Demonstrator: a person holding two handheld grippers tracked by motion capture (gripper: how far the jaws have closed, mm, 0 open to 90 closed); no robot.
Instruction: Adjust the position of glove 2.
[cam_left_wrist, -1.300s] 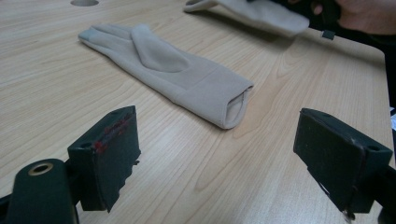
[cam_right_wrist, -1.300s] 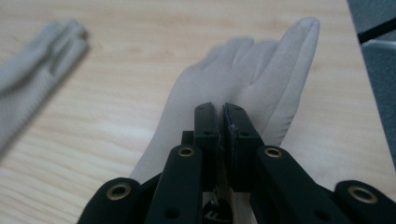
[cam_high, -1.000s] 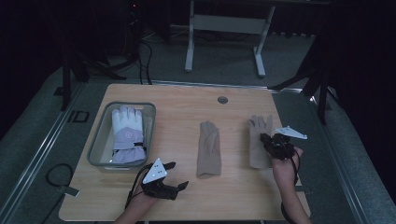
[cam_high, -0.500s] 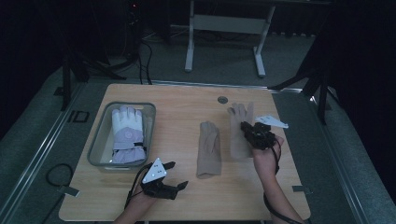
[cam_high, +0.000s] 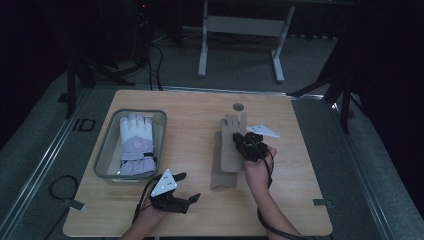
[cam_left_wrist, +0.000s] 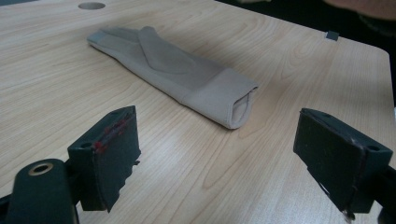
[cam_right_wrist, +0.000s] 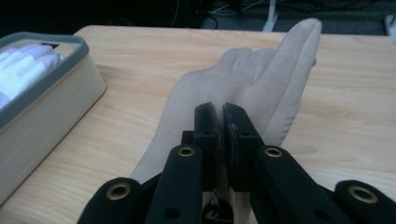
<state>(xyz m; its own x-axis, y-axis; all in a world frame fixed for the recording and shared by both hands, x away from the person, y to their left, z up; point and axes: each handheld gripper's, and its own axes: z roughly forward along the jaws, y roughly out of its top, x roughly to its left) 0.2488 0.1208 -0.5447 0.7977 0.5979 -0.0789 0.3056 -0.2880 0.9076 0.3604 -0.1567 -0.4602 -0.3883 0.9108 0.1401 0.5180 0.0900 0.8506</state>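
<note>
A beige glove (cam_high: 222, 172) lies flat in the middle of the wooden table (cam_high: 190, 115), cuff towards me; in the left gripper view it (cam_left_wrist: 177, 79) lies just ahead of the jaws. My right gripper (cam_high: 241, 140) is shut on a second beige glove (cam_high: 232, 125) and holds it over the first one, fingers pointing away. In the right gripper view the jaws (cam_right_wrist: 221, 112) pinch this glove (cam_right_wrist: 261, 79) near its palm. My left gripper (cam_high: 190, 186) rests near the front edge, open and holding nothing (cam_left_wrist: 224, 163).
A grey tray (cam_high: 107, 145) at the left holds a white glove (cam_high: 135, 142); its wall (cam_right_wrist: 46, 88) stands left of the held glove. A round hole (cam_high: 238, 106) lies at the table's far middle. Bare wood lies right of the gloves.
My right gripper has carried its beige glove leftwards from the table's right side to above the other beige glove. The left gripper has stayed where it was.
</note>
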